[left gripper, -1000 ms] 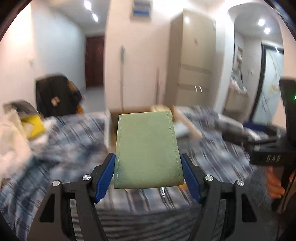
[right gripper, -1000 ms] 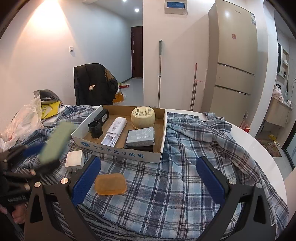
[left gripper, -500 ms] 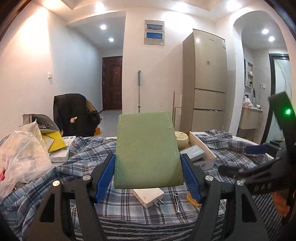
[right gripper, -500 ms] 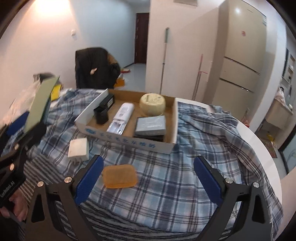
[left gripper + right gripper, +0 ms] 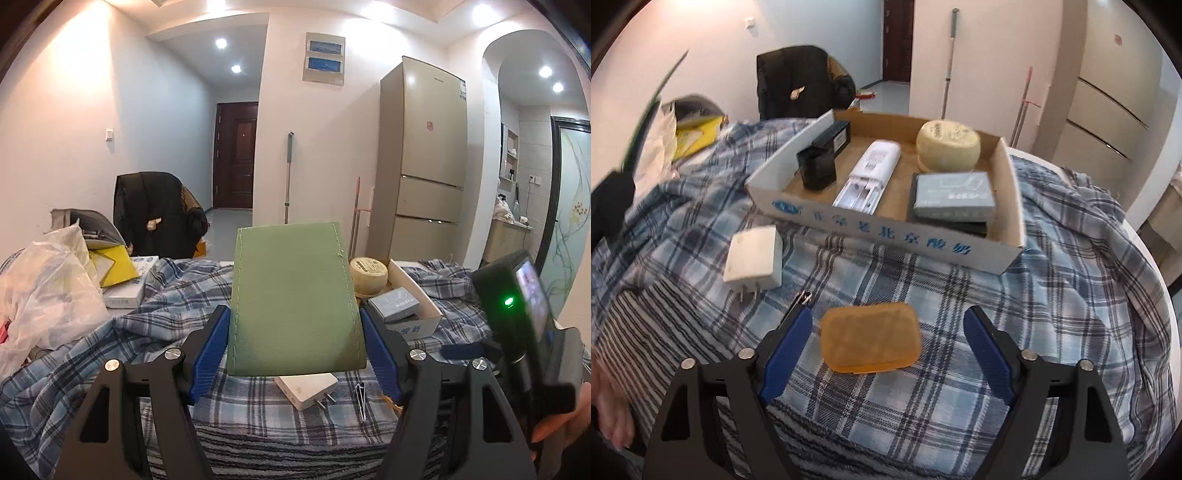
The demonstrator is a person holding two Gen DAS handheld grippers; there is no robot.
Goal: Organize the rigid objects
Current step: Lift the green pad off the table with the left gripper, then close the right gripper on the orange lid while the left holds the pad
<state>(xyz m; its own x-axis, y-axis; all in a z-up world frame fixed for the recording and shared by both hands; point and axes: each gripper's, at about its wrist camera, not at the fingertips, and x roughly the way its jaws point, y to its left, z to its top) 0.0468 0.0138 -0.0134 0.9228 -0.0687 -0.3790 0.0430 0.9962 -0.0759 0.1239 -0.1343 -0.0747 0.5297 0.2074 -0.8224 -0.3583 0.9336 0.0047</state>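
My left gripper [image 5: 293, 314] is shut on a flat green stitched case [image 5: 295, 299], held upright above the plaid cloth. In the right wrist view an amber soap-like bar [image 5: 870, 338] lies on the cloth between the blue pads [image 5: 788, 343] of my right gripper [image 5: 886, 317]. Its jaws are closing, and a gap still shows on both sides of the bar. Beyond it stands a shallow cardboard box [image 5: 886, 230] holding a black box [image 5: 818, 168], a white remote [image 5: 871, 173], a round yellow tin [image 5: 947, 146] and a grey box [image 5: 953, 195].
A white plug charger [image 5: 753, 258] and small metal tweezers [image 5: 801, 299] lie on the cloth left of the bar. A plastic bag [image 5: 44, 291] and yellow packets [image 5: 114, 264] sit at the left. A hand [image 5: 609, 413] shows at the lower left edge.
My right gripper has come down and forward over the amber bar, and its jaws have narrowed around it. The left gripper keeps its hold on the green case while its view tilted up and steadied.
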